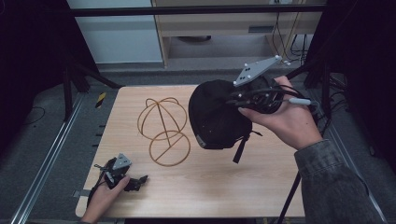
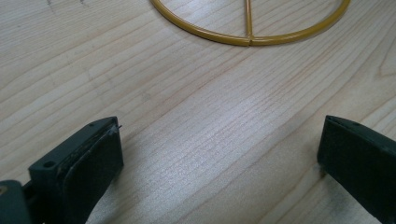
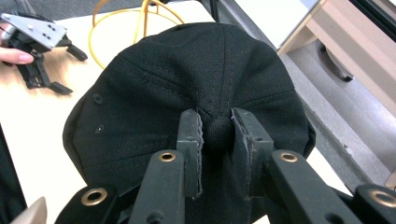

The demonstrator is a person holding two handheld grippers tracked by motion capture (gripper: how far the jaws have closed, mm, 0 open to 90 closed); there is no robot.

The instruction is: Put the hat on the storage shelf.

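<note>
The right gripper is pinching the cap by its top button, aloft; the left gripper is resting spread on the surface; next, probably lowering onto the stand ahead.

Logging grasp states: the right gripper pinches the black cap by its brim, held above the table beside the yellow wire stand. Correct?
Not by the brim. The right gripper pinches the black fabric cap by its top button, as the right gripper view shows. The yellow wire stand sits beside it.

The pale wooden table shows fine matt grain. The yellow wire hat stand looks glossy and smooth. The black woven cloth cap is matt, with stitched seams.
</note>
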